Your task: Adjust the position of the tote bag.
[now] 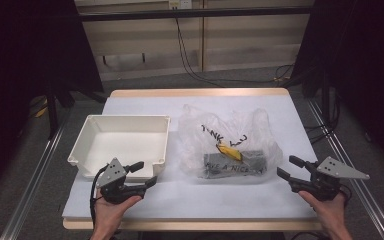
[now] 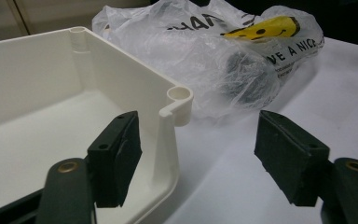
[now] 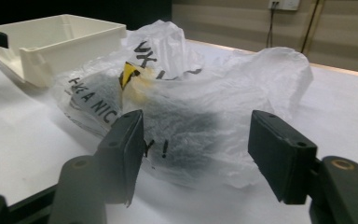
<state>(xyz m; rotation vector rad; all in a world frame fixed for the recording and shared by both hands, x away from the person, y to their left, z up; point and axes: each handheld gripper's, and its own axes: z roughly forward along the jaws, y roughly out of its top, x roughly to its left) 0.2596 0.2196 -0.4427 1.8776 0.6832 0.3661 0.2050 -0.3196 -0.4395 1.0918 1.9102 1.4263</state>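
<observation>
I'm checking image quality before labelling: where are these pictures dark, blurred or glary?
High view: both side edges are nearly black, while the white table is evenly lit. Left gripper view: the close fingers look soft, and the plastic bag shines. Right gripper view: the left finger is blurred, and the dark object inside the bag is hazy.

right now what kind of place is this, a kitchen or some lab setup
Most likely a lab recording station, not a kitchen: a white-covered table ringed by black curtains, metal rails alongside it and loose cables on the floor.
</observation>
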